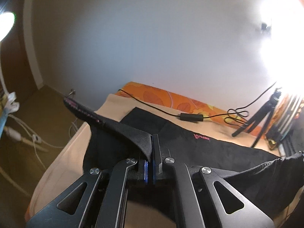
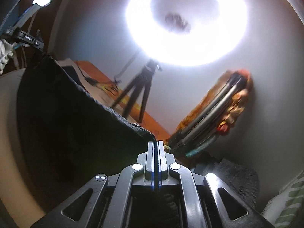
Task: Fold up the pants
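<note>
Pants (image 1: 190, 148) black, partly on the beige bed (image 1: 62, 163), one edge lifted btwn my claws. Left claw (image 1: 151, 152) pinching fabric, right claw (image 2: 156, 152) clamped on the other corner. Fold underway, I'd say, not laid down yet. Cable (image 1: 152, 107), adapter and tripod (image 1: 266, 117) sit near the far edge, could snag.

pants (image 1: 171, 133) spread on the bed (image 1: 62, 155), cable (image 1: 190, 116) behind them, tripod (image 1: 266, 117) at right

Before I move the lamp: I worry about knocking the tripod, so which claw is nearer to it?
Right. The right claw points close beside the tripod; the left claw sits farther across the bed.
</note>
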A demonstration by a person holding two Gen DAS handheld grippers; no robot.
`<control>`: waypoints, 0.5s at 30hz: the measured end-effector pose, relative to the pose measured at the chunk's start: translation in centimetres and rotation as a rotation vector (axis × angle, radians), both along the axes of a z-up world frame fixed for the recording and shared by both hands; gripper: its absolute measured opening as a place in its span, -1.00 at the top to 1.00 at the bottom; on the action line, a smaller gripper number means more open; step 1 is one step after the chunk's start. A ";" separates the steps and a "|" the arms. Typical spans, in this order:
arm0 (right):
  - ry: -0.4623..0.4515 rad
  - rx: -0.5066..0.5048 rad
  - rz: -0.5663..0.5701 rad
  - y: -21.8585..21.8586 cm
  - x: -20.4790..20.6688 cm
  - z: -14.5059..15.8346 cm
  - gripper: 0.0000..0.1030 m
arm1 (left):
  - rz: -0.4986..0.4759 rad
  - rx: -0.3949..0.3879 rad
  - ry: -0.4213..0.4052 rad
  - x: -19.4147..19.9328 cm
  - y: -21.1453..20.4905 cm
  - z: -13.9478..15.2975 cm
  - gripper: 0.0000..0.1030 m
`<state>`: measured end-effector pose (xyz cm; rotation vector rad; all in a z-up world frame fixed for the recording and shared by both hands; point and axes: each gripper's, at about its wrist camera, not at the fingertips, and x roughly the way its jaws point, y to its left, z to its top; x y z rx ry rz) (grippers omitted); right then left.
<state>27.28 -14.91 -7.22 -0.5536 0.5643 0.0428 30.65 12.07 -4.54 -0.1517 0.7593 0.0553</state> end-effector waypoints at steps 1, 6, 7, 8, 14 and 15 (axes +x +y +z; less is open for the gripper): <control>0.011 0.002 -0.010 -0.4 0.9 -0.7 1.00 | -0.002 0.005 0.010 1.1 -0.3 -0.5 0.97; 0.050 -0.022 -0.052 -1.5 5.2 -3.8 1.00 | -0.017 0.022 0.052 5.5 -1.7 -2.9 0.96; 0.059 -0.028 -0.059 -1.8 6.0 -4.3 1.00 | -0.021 0.026 0.057 6.3 -2.0 -3.4 0.96; 0.067 -0.030 -0.066 -2.0 6.6 -4.7 1.00 | -0.025 0.025 0.065 6.9 -2.1 -3.8 0.96; 0.126 -0.030 -0.110 -3.5 10.1 -7.1 1.00 | -0.044 -0.007 0.132 9.8 -2.5 -5.7 0.69; 0.138 -0.037 -0.119 -3.7 10.6 -7.6 1.00 | -0.037 -0.011 0.141 9.8 -2.2 -5.6 0.60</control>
